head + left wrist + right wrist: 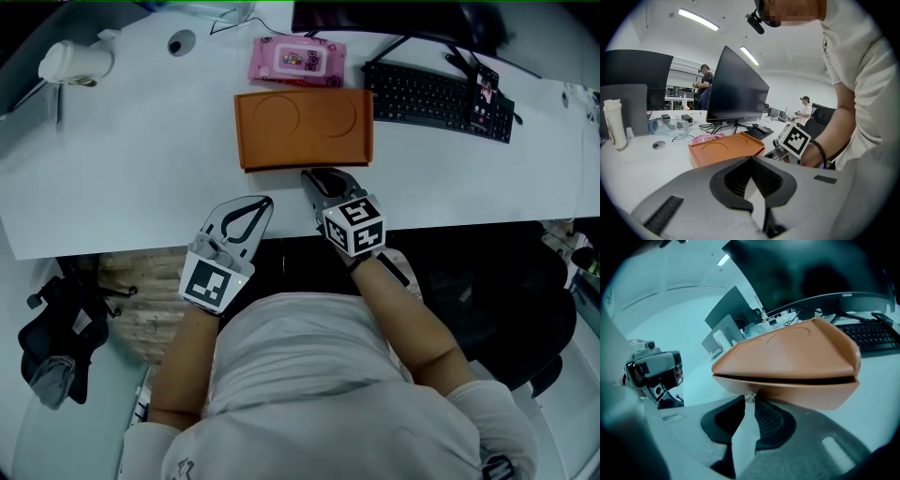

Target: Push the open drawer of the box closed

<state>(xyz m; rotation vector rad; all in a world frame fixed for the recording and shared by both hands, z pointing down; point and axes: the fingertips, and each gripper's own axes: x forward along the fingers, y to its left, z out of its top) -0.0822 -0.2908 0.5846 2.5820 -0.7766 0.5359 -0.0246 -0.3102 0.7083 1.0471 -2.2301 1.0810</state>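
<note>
An orange box (pixel 303 127) lies flat on the white desk (pixel 122 178), its drawer front (pixel 801 392) facing me. Only a thin dark slit shows between that front and the box top. My right gripper (pixel 317 176) is right at the drawer front. In the right gripper view its tips (pixel 750 402) close on the small clear drawer knob (pixel 750 396). My left gripper (pixel 265 202) rests at the desk's near edge, left of the box and apart from it, its tips together with nothing between them. The box (pixel 724 152) lies ahead in the left gripper view.
A pink wipes pack (pixel 295 61) lies just behind the box. A black keyboard (pixel 436 98) with a phone (pixel 486 94) on it sits at the back right. A white cup (pixel 75 63) stands at the far left. A dark monitor (pixel 736 91) stands behind.
</note>
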